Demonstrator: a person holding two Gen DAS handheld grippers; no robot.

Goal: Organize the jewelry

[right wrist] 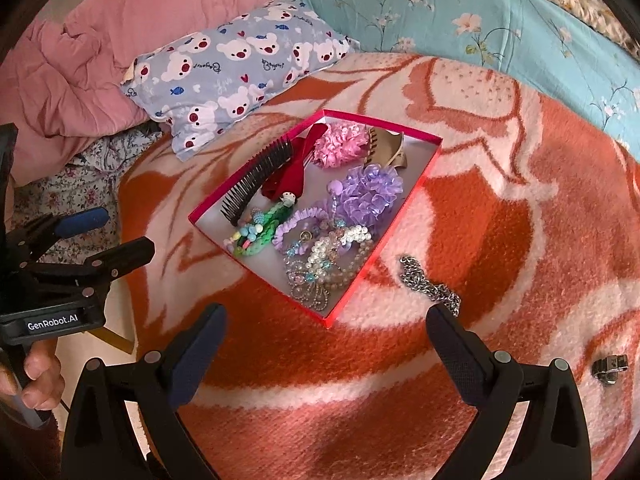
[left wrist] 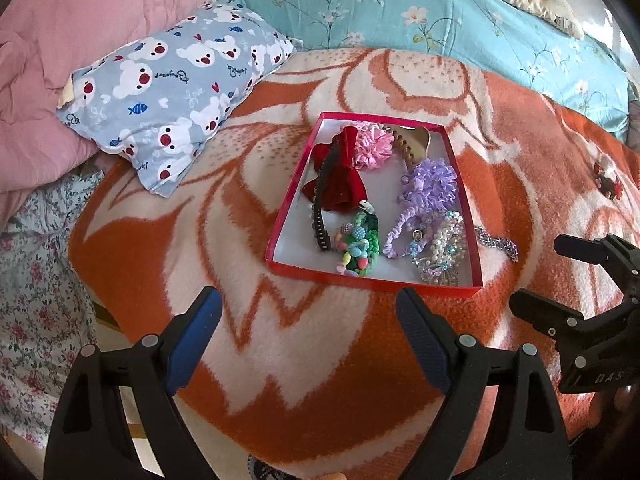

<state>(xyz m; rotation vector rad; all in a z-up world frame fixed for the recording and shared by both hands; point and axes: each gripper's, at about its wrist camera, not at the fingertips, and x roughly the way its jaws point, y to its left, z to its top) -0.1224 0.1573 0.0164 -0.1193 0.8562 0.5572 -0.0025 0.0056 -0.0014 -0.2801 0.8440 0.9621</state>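
An orange-and-cream blanket (left wrist: 280, 360) fills the middle of my view. At upper left lies a small grey-blue pillow (left wrist: 168, 108) printed with bears, touching a pink quilt (left wrist: 60, 40) behind it. A turquoise flowered quilt (left wrist: 400, 8) runs across the top. At lower left I see flowered cloth (left wrist: 36, 300), perhaps a sheet.

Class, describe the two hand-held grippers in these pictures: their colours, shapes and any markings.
Both are black plastic with pivoting linkage arms and silver rivets. The left hand-held gripper has blue ribbed pads on tapered fingers, and its body reads "GenRobot.AI" in white. The right hand-held gripper has darker navy textured pads; its side shows the partial white letters "DAS".
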